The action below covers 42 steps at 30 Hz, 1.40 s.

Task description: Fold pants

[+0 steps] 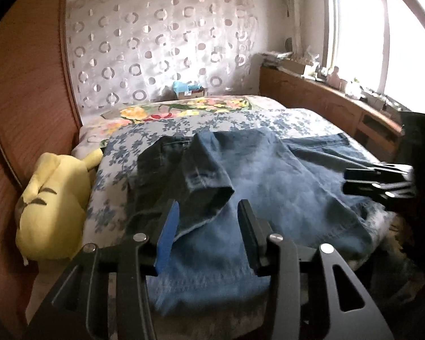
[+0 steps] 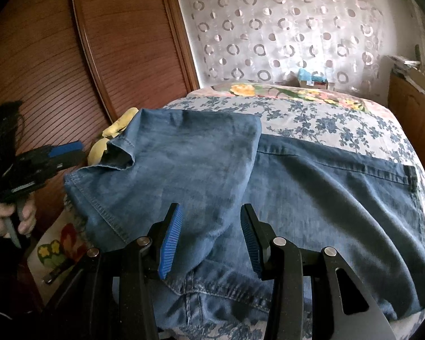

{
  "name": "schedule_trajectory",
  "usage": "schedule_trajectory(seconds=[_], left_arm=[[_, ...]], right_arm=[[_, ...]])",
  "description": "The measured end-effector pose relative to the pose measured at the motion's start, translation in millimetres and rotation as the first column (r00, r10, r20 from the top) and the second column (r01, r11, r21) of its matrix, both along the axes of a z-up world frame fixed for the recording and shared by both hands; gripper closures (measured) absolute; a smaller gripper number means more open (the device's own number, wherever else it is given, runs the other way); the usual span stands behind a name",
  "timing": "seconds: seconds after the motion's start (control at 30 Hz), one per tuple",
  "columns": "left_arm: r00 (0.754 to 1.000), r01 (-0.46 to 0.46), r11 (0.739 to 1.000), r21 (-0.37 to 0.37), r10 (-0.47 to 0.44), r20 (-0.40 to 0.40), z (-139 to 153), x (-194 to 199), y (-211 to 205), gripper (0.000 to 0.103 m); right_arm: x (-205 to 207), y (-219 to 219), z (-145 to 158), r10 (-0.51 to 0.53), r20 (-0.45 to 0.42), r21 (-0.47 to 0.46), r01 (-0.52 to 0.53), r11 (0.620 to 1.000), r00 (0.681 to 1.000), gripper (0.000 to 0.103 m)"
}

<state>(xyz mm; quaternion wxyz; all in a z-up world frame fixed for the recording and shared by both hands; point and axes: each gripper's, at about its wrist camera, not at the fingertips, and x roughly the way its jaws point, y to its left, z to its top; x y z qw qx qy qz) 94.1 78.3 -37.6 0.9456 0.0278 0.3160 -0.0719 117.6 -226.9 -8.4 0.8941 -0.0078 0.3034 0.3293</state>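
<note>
Both claws hover low with jaws apart, gripping nothing, the left claw (image 1: 208, 212) and right claw (image 2: 209, 218) over one pair of blue denim pants (image 2: 311, 192) lying folded on the bed (image 2: 325, 116), long axis running crosswise ahead of them.

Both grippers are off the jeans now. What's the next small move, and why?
Probably bring the left gripper down onto the curled leg hem just ahead of it and pinch it. The jeans are folded over once, but that hem stands bunched and open instead of flat. Both grippers, the right gripper included, are open and empty.
</note>
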Motion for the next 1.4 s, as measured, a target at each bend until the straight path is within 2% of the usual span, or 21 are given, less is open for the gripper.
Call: schedule_trajectory(seconds=[0.1, 0.17, 0.23, 0.33, 0.47, 0.67, 0.83, 1.03, 1.23, 1.4], left_arm=[[0.999, -0.013, 1.0, 0.022, 0.014, -0.037, -8, 22, -7, 0.059], [0.999, -0.005, 0.999, -0.035, 0.003, -0.051, -9, 30, -5, 0.059], [0.999, -0.024, 0.998, -0.053, 0.022, -0.038, -7, 34, -8, 0.059], [0.999, -0.046, 0.998, -0.042, 0.046, -0.014, -4, 41, -14, 0.059], [0.997, -0.065, 0.997, 0.029, 0.066, -0.04, -9, 55, -24, 0.059], [0.989, -0.114, 0.981, 0.159, 0.127, -0.075, -18, 69, -25, 0.059], [0.983, -0.153, 0.968, 0.201, 0.17, -0.07, -15, 74, 0, 0.059], [0.968, -0.216, 0.933, 0.287, 0.242, -0.06, -9, 92, 39, 0.059], [0.963, -0.255, 0.933, 0.255, 0.269, -0.024, 11, 88, 60, 0.059], [0.977, -0.21, 0.961, 0.183, 0.214, -0.007, 22, 72, 53, 0.059]], right_arm=[[0, 2, -1, 0.002, -0.007, 0.002, -0.002, 1.0, 1.0, 0.059], [-2, 2, -1, 0.006, -0.007, 0.004, -0.006, 1.0, 1.0, 0.059], [-3, 3, -1, 0.008, -0.003, -0.002, -0.008, 1.0, 1.0, 0.059], [-6, 4, -3, 0.013, 0.003, -0.014, -0.013, 1.0, 1.0, 0.059], [-6, 5, -6, 0.027, 0.0, 0.005, -0.027, 1.0, 1.0, 0.059], [-5, 3, -6, 0.029, -0.001, 0.009, -0.029, 1.0, 1.0, 0.059], [-5, 1, -7, 0.028, -0.003, 0.012, -0.028, 1.0, 1.0, 0.059], [-5, 1, -7, 0.024, -0.009, 0.021, -0.024, 1.0, 1.0, 0.059], [-4, -3, -8, 0.013, -0.01, 0.025, -0.012, 1.0, 1.0, 0.059], [-5, -9, -8, -0.001, -0.005, 0.041, 0.002, 0.999, 1.0, 0.059]])
